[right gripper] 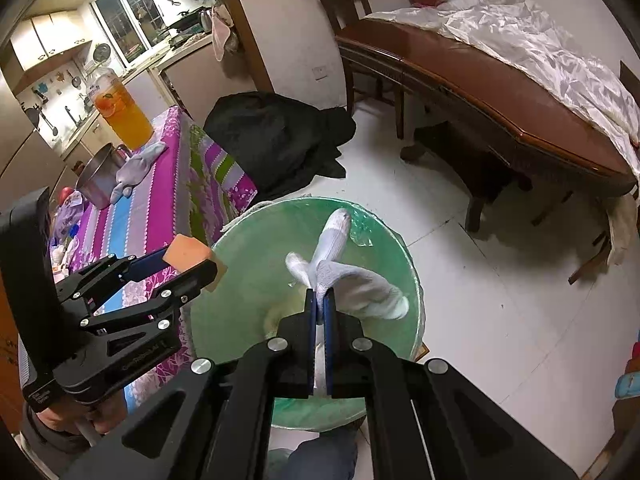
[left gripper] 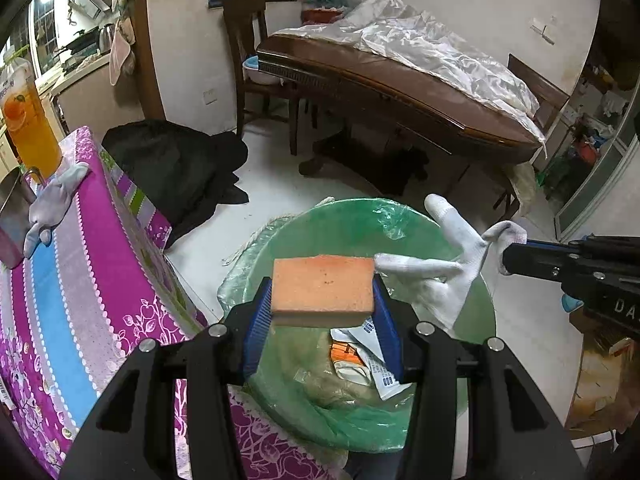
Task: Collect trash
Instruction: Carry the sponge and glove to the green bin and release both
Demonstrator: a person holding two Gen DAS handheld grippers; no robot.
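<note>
Left fingers (left gripper: 322,316) clamp a sponge (left gripper: 323,291); right fingers (right gripper: 320,304) pinch a glove (right gripper: 360,284), hiding its cuff.

L gripper (left gripper: 322,312) angled down, fingers part-spread, clamped; R gripper (right gripper: 320,304) angled down, fingers pinched tight

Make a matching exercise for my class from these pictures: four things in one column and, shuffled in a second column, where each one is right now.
Things
1. orange sponge
2. white glove
3. grey glove
4. black cloth heap

Places
A. on the floor beside the purple tablecloth
B. clamped in the right tool, above the green-lined bin
C. lying on the tablecloth next to a metal mug
D. gripped by the left tool, above the bin

Pairs: 1-D, 2-B, 3-C, 4-A
</note>
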